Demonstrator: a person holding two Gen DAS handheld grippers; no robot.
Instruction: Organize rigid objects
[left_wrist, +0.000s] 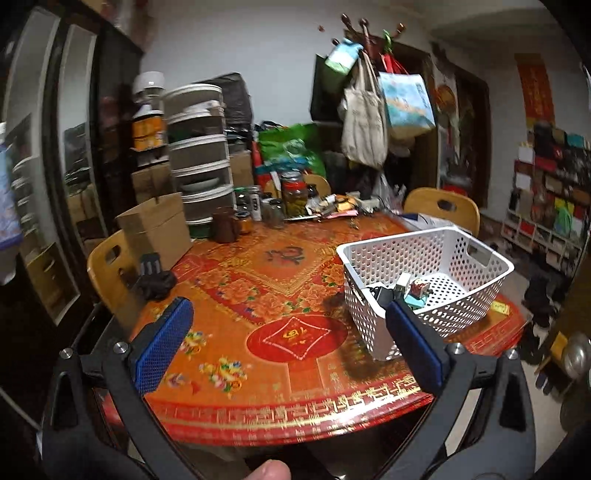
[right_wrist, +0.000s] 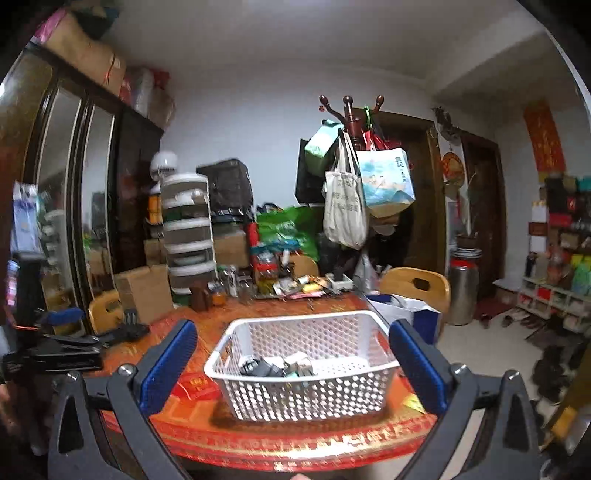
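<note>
A white perforated basket (left_wrist: 480, 295) stands on the red patterned round table (left_wrist: 266, 295), at its right side. Inside lie several small rigid objects (left_wrist: 402, 290), among them a black adapter and small boxes. My left gripper (left_wrist: 288, 314) is open and empty, held above the table's near edge, its right finger in front of the basket's near corner. In the right wrist view the basket (right_wrist: 332, 391) sits straight ahead between the fingers of my open, empty right gripper (right_wrist: 295, 339), with the small objects (right_wrist: 277, 363) on its floor. The left gripper (right_wrist: 62, 350) shows at the far left.
Jars, bottles and clutter (left_wrist: 291, 206) crowd the table's far edge. A cardboard box (left_wrist: 155, 225) and a black cloth (left_wrist: 155, 284) sit at the left by a wooden chair (left_wrist: 107, 273). Another chair (left_wrist: 443, 210) stands behind the basket. A coat rack with bags (left_wrist: 369, 110) stands beyond.
</note>
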